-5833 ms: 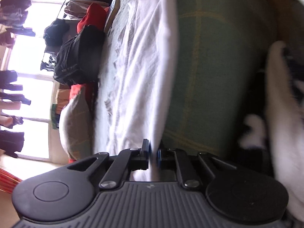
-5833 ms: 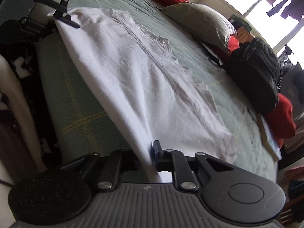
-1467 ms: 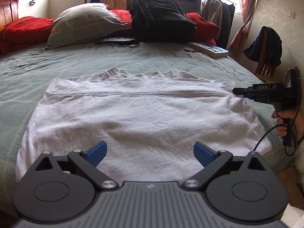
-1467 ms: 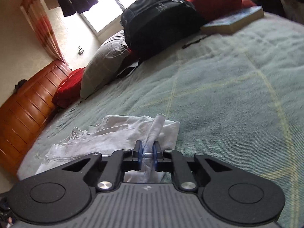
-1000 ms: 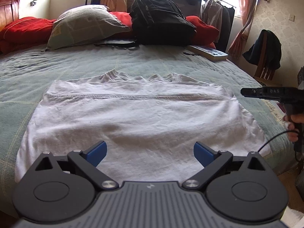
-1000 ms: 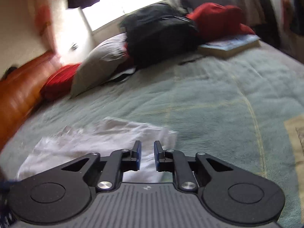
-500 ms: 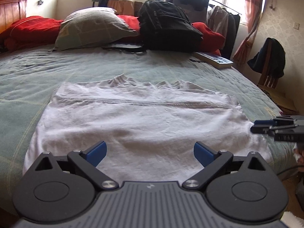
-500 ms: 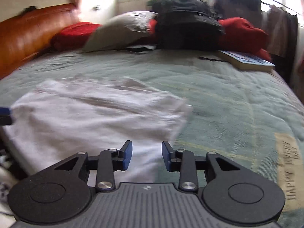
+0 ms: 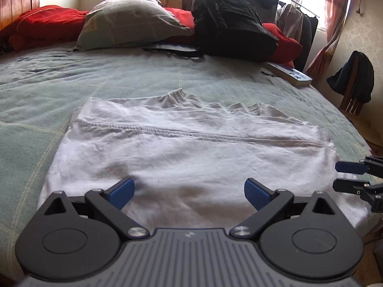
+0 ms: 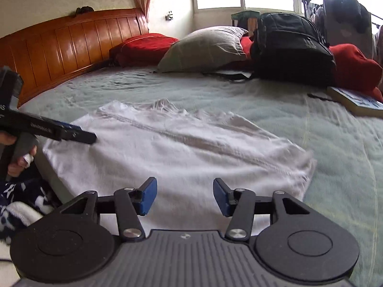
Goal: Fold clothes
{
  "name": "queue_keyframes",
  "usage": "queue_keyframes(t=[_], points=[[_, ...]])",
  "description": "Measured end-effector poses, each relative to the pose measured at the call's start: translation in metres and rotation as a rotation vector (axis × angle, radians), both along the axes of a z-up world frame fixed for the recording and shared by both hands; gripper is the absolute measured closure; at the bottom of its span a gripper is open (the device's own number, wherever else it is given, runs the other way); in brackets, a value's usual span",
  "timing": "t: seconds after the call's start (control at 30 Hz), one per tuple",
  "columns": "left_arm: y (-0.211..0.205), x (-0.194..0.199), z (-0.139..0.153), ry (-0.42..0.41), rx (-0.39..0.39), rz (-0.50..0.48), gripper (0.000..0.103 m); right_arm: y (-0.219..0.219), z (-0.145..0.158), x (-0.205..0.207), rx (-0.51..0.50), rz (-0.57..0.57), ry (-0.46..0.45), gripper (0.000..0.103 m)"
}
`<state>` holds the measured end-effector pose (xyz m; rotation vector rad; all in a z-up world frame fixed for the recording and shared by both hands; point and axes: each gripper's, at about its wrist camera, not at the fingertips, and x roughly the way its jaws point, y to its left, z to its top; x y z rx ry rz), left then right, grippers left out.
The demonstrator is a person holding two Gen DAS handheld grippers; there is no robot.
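Observation:
A white garment (image 9: pixel 191 153) lies folded flat on the green bed cover (image 9: pixel 119 79), with a stitched seam running across it. My left gripper (image 9: pixel 189 192) hovers open over the garment's near edge, nothing between its blue pads. The right gripper (image 10: pixel 184 197) is over the near right part of the same garment (image 10: pixel 182 148); its jaws are opening and hold nothing. In the left wrist view the right gripper (image 9: pixel 344 177) shows at the garment's right edge. In the right wrist view the left gripper (image 10: pixel 81 135) shows at the garment's left side, held by a hand (image 10: pixel 16 153).
A grey pillow (image 9: pixel 134 24), red cushions (image 9: pixel 45 26) and a black backpack (image 9: pixel 232 24) line the far side of the bed. A book (image 9: pixel 292 74) lies at the far right edge. A wooden headboard (image 10: pixel 59 45) stands on the left, a chair with dark clothing (image 9: pixel 354 81) on the right.
The right gripper let go of the garment's corner, opened wider and swung round toward the garment's near right side. The left gripper drifted a little, staying open. The garment now lies flat.

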<state>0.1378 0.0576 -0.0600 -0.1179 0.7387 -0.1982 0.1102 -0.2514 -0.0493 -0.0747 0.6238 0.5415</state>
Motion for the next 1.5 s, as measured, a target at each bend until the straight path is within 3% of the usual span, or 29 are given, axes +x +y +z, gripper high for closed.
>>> queue_keyframes(t=[0.1,0.2,0.4,0.5,0.6,0.77,0.97,1.17,1.5], points=[[0.01,0.004,-0.007,-0.006,0.025,0.061,0.005,0.009,-0.016,0.018,-0.028,-0.045,0.038,0.045],[0.018,0.003,0.001,0.019,0.034,0.111,0.005,0.003,-0.025,0.017,-0.034,-0.071,0.034,0.038],[-0.011,0.021,0.019,-0.001,0.067,-0.055,0.004,0.001,-0.027,0.013,-0.003,-0.062,0.034,0.029],[-0.013,0.039,0.007,0.052,0.05,-0.038,0.004,0.002,-0.027,0.012,0.006,-0.057,0.035,0.023],[-0.003,0.049,-0.002,0.087,0.031,0.009,0.004,0.003,-0.029,0.012,0.022,-0.051,0.043,0.01],[-0.003,0.037,0.019,0.087,0.048,0.032,0.004,0.009,-0.031,0.01,0.0,-0.036,0.035,0.002],[-0.024,0.02,0.026,0.075,0.087,-0.026,0.004,0.012,-0.032,0.009,-0.013,-0.039,0.032,0.0],[-0.021,0.022,0.009,0.121,0.095,0.007,0.004,0.012,-0.03,0.008,-0.031,-0.064,0.041,0.0],[-0.021,-0.004,0.024,0.06,0.086,0.015,0.004,0.011,-0.01,0.015,-0.013,-0.117,0.094,0.0]])
